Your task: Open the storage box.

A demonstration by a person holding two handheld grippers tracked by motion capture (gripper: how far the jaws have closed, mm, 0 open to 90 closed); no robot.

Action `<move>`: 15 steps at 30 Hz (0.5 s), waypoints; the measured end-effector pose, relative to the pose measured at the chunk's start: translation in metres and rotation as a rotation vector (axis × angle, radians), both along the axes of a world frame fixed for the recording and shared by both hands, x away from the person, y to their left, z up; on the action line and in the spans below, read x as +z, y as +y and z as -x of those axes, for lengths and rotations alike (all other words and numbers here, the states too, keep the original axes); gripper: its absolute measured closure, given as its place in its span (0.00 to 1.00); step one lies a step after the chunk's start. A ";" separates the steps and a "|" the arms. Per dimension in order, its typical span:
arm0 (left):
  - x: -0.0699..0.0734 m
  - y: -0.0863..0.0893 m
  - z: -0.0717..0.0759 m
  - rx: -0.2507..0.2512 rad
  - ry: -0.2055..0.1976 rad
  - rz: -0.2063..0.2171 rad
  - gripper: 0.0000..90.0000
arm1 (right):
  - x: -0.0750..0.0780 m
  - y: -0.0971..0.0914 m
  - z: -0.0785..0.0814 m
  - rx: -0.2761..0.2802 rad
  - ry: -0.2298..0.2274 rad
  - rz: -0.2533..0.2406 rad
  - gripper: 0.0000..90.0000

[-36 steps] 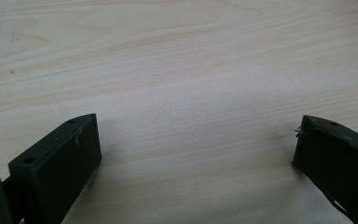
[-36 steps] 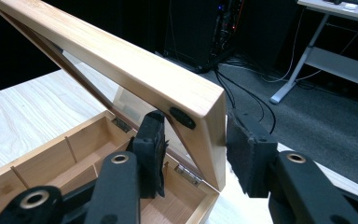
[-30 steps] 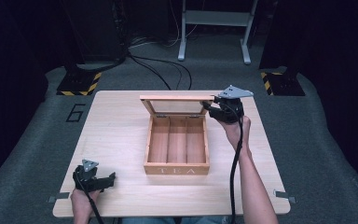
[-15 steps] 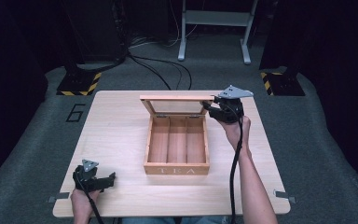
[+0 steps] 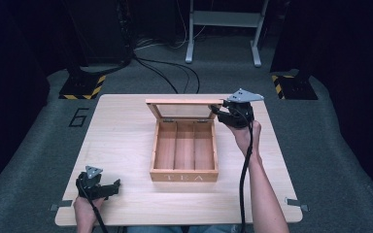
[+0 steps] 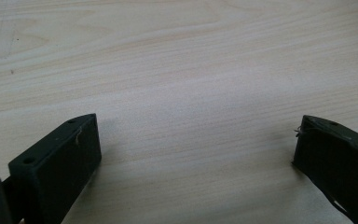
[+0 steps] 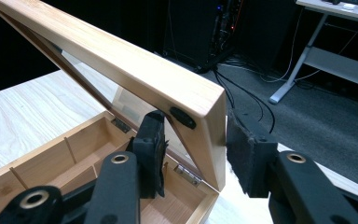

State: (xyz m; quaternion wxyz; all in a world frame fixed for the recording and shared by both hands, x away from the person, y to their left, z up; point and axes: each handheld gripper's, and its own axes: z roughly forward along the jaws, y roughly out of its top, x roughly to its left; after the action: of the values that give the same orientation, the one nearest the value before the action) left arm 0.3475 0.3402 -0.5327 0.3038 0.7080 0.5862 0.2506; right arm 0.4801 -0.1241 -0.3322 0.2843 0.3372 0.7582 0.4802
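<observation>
A wooden tea box (image 5: 184, 177) with three bare compartments stands at the middle of the light wooden table (image 5: 121, 131). Its glass-paned lid (image 5: 182, 102) is raised nearly upright at the far side. My right gripper (image 5: 216, 111) is at the lid's right corner. In the right gripper view this gripper (image 7: 193, 140) has one pad on the inner face and one on the outer edge of the lid (image 7: 121, 60), shut on it above the box (image 7: 42, 172). My left gripper (image 5: 115, 185) rests near the front left edge, open (image 6: 196, 140) over bare wood.
Beyond the table lie black cables (image 5: 175, 77), a white metal stand (image 5: 223, 29) and two dark bases with yellow-black stripes (image 5: 82, 85). A "6" (image 5: 79, 117) marks the grey floor mat at the left. Metal clips (image 5: 295, 203) stick out at the table's front corners.
</observation>
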 end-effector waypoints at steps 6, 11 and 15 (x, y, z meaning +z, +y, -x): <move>0.000 0.000 0.000 0.000 0.000 -0.001 0.00 | 0.000 0.000 0.000 -0.002 0.002 0.000 0.64; 0.000 0.000 0.000 -0.001 0.001 -0.002 0.00 | 0.000 0.000 0.000 -0.001 0.002 0.001 0.64; 0.000 0.000 0.000 0.000 0.000 -0.001 0.00 | 0.001 0.000 -0.001 -0.001 0.001 0.005 0.64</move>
State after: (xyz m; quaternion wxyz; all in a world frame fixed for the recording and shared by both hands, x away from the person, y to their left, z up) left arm 0.3475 0.3402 -0.5327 0.3035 0.7082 0.5860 0.2509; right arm 0.4807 -0.1242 -0.3317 0.2852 0.3368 0.7594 0.4780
